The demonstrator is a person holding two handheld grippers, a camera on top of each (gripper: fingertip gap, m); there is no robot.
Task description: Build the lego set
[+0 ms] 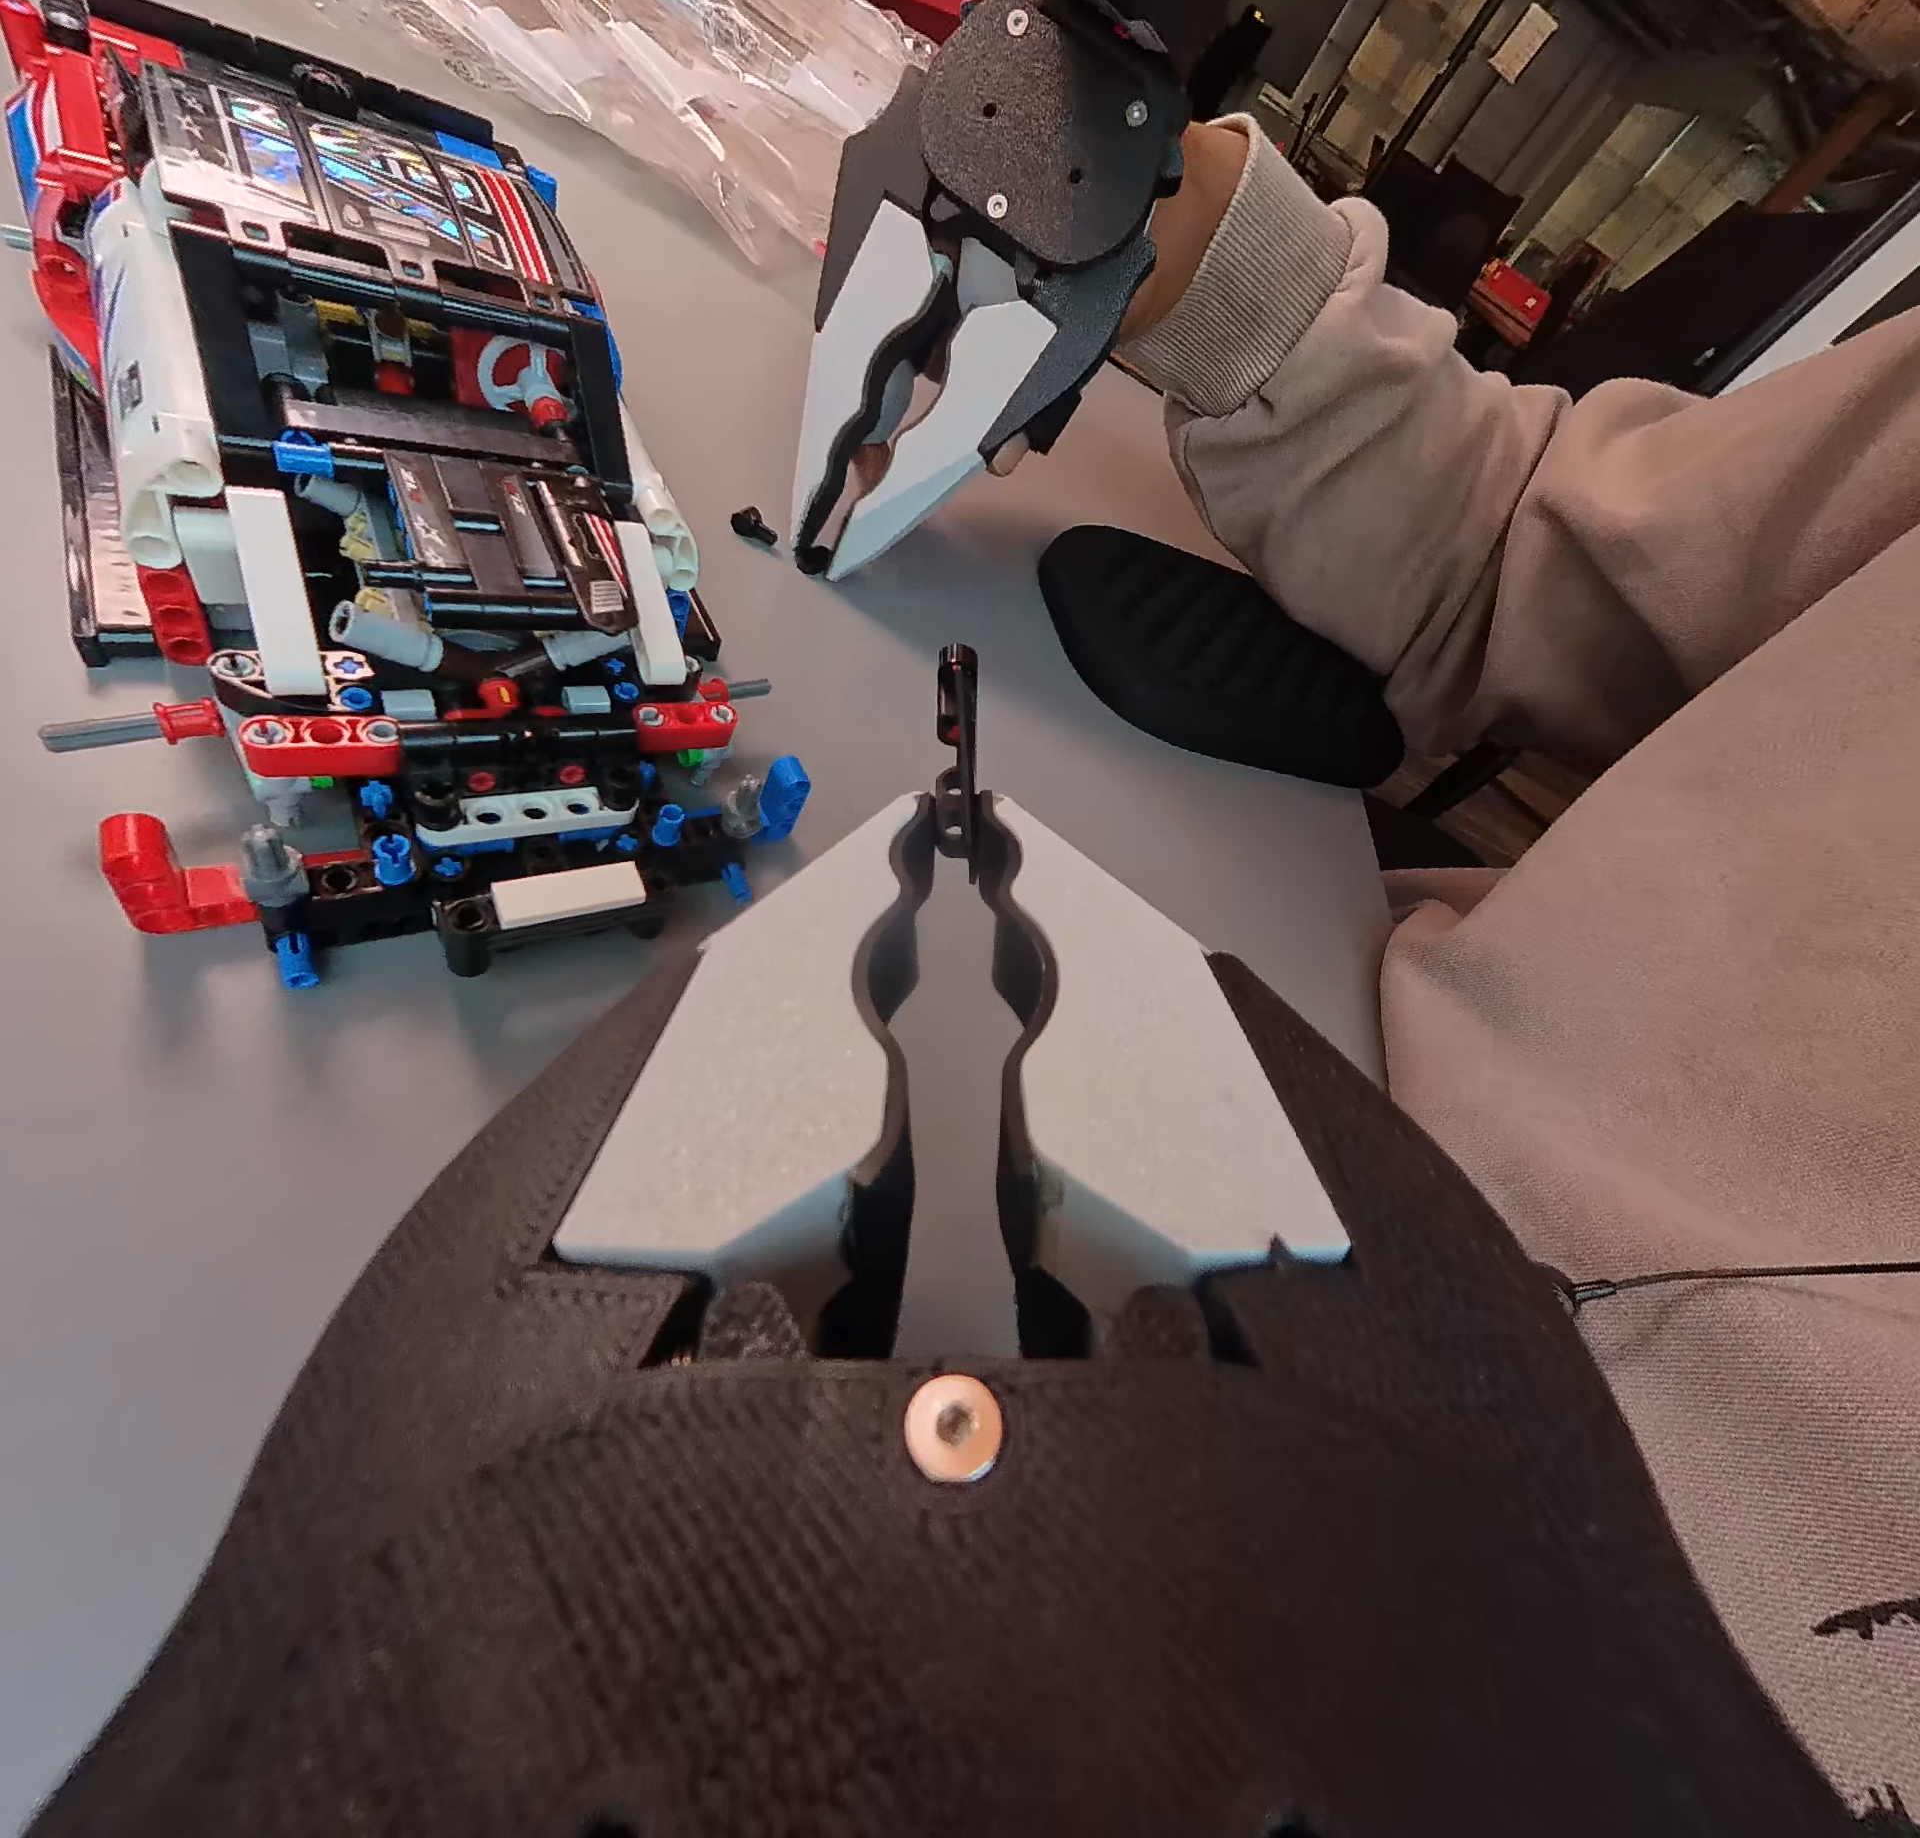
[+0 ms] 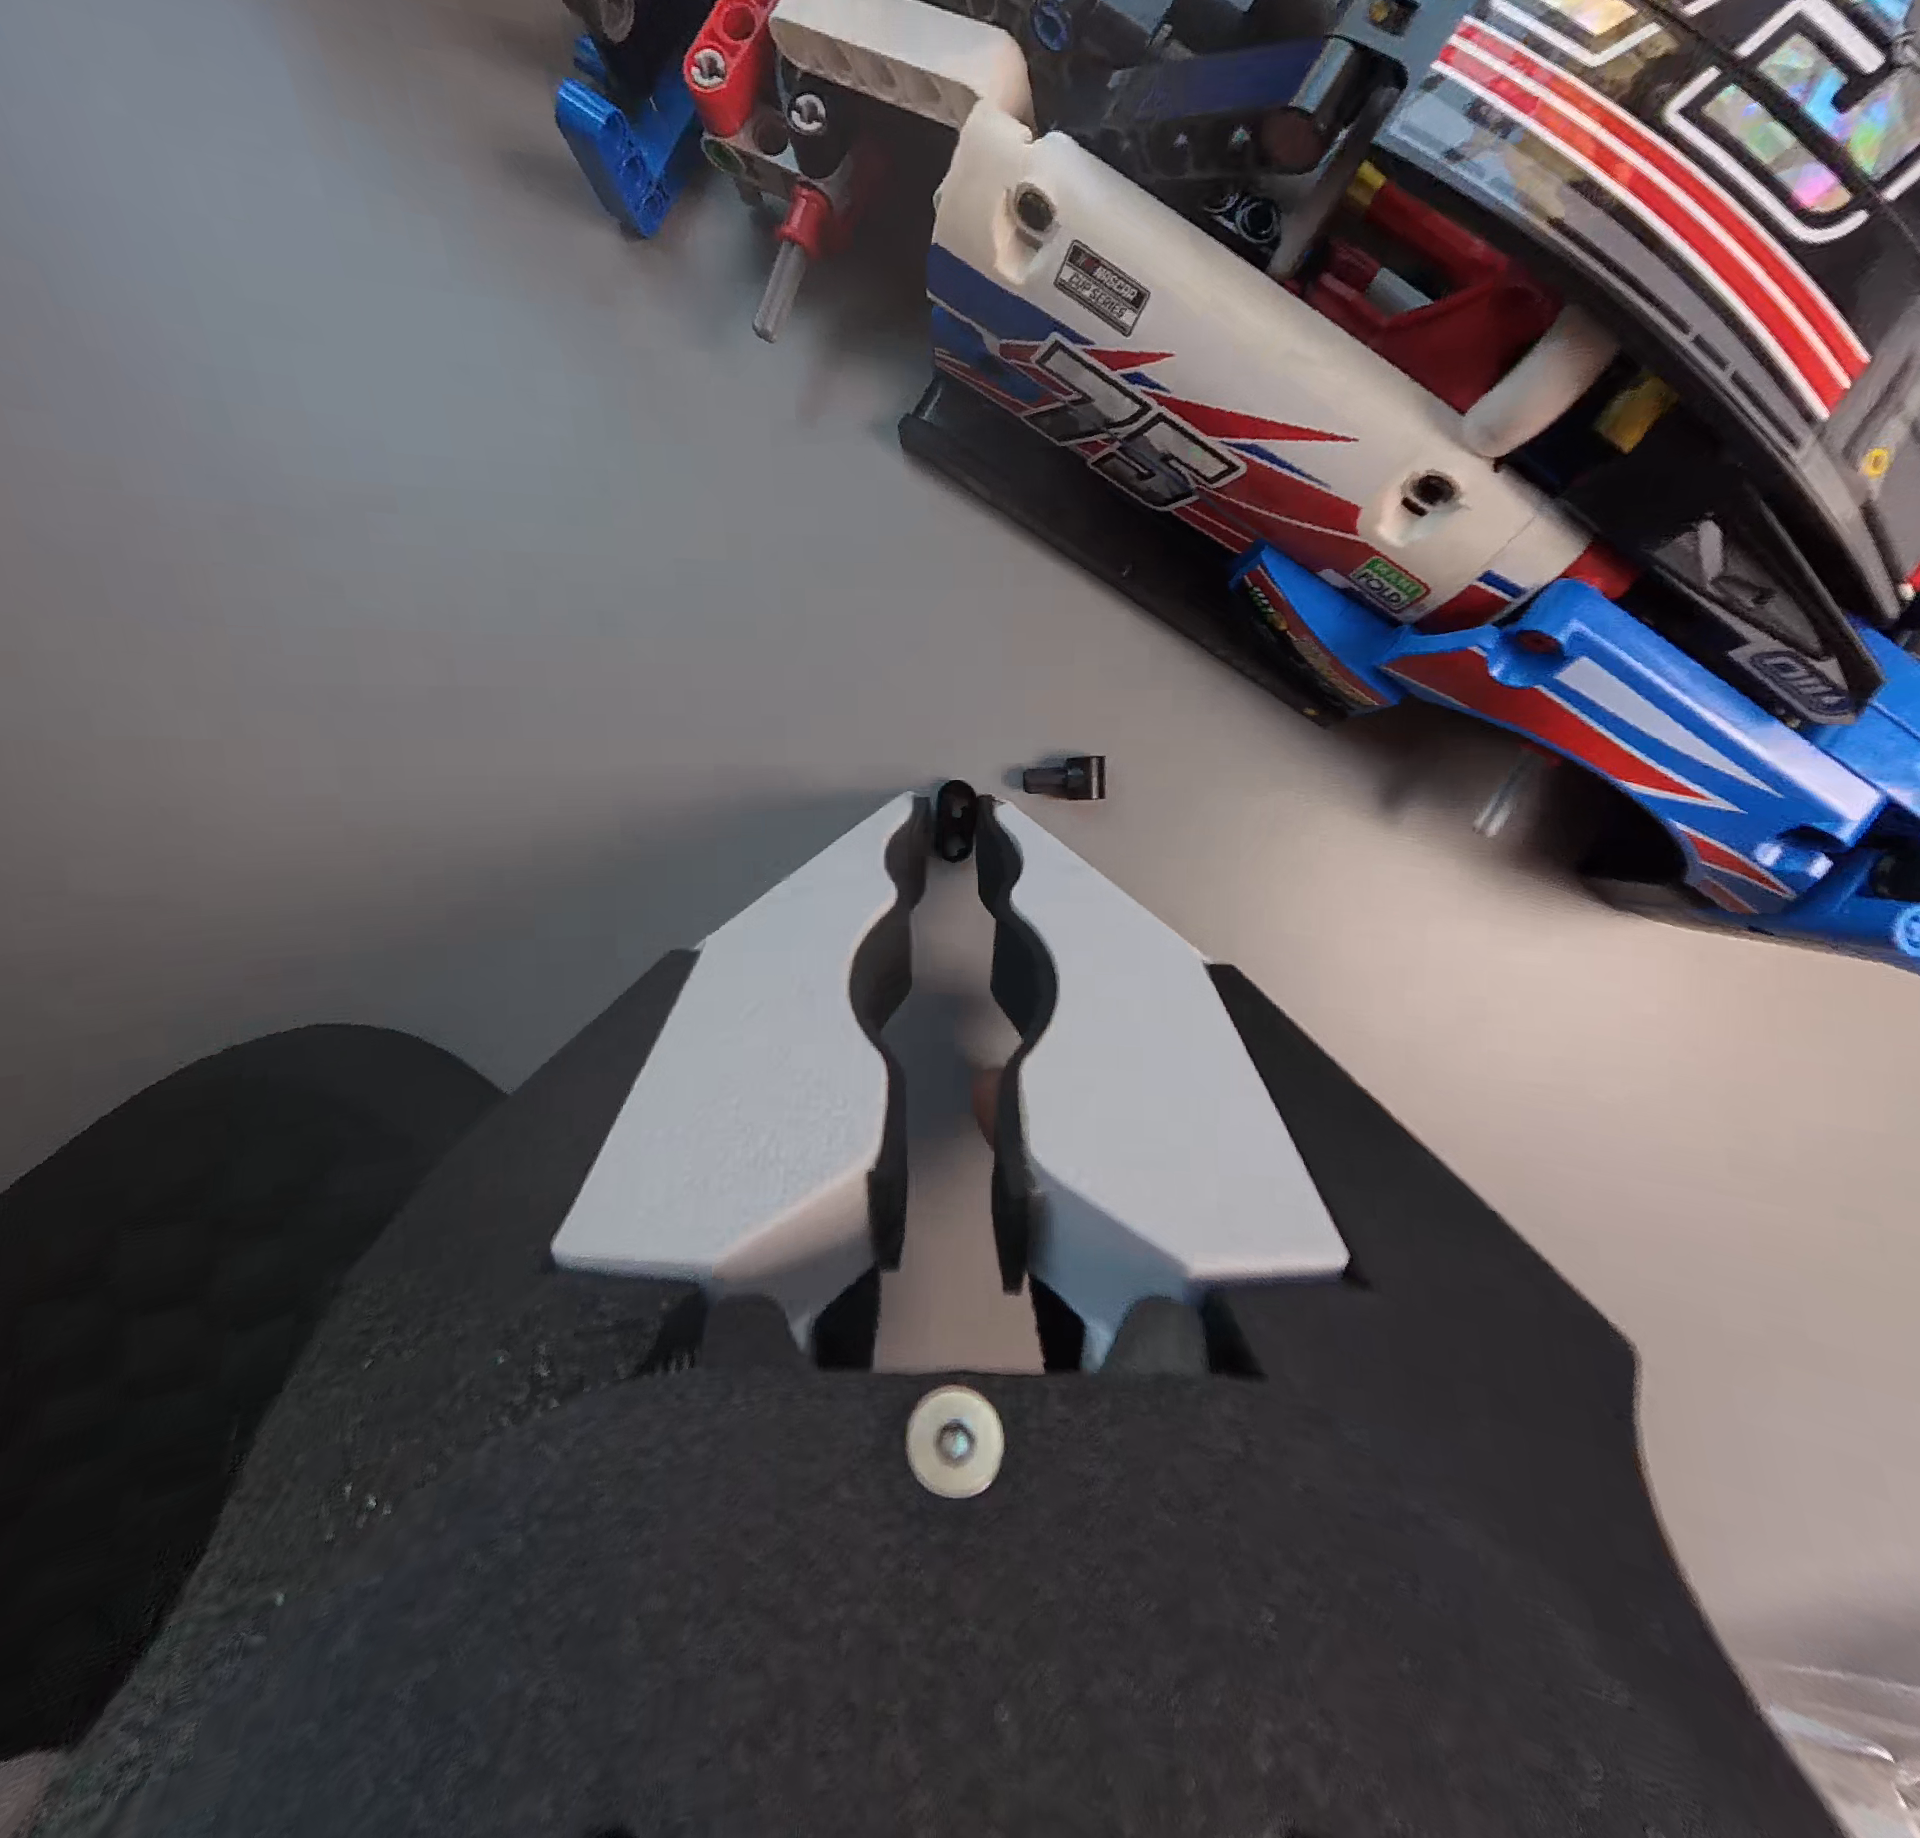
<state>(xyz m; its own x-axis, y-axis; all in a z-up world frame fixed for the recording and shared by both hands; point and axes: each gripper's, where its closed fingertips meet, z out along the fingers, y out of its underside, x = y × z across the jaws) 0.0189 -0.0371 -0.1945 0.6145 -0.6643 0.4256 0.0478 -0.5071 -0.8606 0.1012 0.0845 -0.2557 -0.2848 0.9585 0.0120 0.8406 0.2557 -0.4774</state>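
Note:
A half-built red, white, blue and black lego race car (image 1: 374, 500) lies on the grey table; it also shows in the right wrist view (image 2: 1403, 365). My left gripper (image 1: 954, 820) is shut on a thin black beam (image 1: 956, 739) that sticks out past its tips, above the table. My right gripper (image 2: 954, 820) is shut on a small black pin (image 2: 954, 820), tips down at the table; it also shows in the left wrist view (image 1: 821, 557). A second black pin (image 2: 1065, 777) lies loose just right of the right tips, also seen in the left wrist view (image 1: 755, 524).
Clear plastic bags (image 1: 623, 43) lie at the back of the table. A black oval pad (image 1: 1216, 650) lies at the table's right edge. A person's beige sleeve (image 1: 1455, 458) reaches in from the right. Bare grey table (image 2: 468, 541) stretches left of the car.

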